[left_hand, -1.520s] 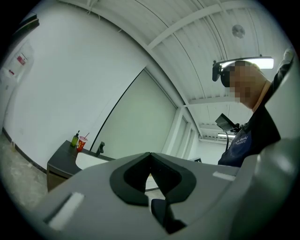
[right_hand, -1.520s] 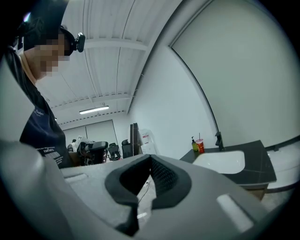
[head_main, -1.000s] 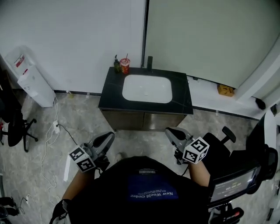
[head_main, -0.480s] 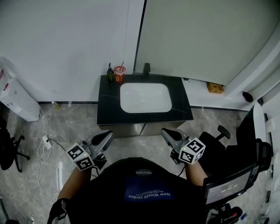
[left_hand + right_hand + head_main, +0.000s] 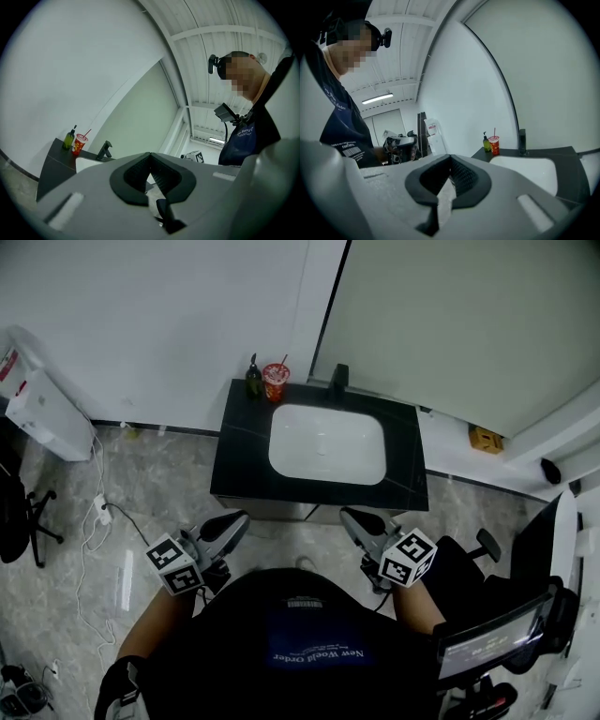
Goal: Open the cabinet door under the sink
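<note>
The sink cabinet has a black counter and a white basin. Only a thin strip of its door front shows under the counter edge, and the doors look closed. My left gripper hangs in front of the cabinet's left half, and my right gripper in front of its right half. Both are a short way off the front and touch nothing. In the left gripper view the left gripper is shut and empty. The right gripper is likewise shut and empty in its own view.
A green soap bottle, a red cup with a straw and a black faucet stand at the counter's back. A white appliance and trailing cables are at the left. Office chairs stand on both sides.
The person has stepped closer to the sink, so both grippers now sit nearer the cabinet front. Both stay shut and empty.
</note>
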{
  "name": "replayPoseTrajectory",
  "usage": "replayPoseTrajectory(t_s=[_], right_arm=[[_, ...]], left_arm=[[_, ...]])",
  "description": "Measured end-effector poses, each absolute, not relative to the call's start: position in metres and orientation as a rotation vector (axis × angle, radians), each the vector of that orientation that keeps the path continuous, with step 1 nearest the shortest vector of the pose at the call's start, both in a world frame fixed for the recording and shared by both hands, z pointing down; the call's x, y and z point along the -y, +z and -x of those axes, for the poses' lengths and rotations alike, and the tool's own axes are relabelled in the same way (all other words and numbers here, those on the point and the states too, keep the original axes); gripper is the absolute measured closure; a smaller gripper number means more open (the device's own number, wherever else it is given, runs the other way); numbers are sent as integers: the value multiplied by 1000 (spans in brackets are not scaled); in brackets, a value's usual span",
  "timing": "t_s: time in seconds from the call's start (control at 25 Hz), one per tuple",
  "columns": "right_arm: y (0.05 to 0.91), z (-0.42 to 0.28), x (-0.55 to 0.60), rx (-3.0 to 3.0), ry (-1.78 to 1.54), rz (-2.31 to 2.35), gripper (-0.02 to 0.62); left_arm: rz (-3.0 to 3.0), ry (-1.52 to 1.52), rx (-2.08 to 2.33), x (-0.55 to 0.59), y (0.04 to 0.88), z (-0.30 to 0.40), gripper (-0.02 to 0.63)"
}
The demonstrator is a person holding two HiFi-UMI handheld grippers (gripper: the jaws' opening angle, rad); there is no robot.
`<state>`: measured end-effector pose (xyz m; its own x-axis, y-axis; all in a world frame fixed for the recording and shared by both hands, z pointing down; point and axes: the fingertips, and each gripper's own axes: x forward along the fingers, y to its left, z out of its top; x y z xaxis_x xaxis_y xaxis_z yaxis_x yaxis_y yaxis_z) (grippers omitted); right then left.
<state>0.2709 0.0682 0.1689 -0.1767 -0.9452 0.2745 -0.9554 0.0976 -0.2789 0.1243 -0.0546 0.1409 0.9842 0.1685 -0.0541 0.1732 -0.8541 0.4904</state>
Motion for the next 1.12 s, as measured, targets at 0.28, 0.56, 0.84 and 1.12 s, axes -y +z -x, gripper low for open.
replayPoseTrajectory(t_s=[0.28, 0.56, 0.84, 1.12], right_arm=[[181, -326, -65, 2471, 598, -1755, 594], [214, -343, -47, 2556, 623, -1502, 594], [260, -293, -21, 2563, 652, -1272, 594], [322, -220, 20, 2497, 570, -1118, 593]], left_arm=[[-2643, -6, -32, 29, 135, -173, 604], [-2616, 61, 145, 17, 161, -198, 604], [-2540, 97, 245, 27, 208, -167, 604], [-2503, 108, 224, 60, 263, -138, 604]])
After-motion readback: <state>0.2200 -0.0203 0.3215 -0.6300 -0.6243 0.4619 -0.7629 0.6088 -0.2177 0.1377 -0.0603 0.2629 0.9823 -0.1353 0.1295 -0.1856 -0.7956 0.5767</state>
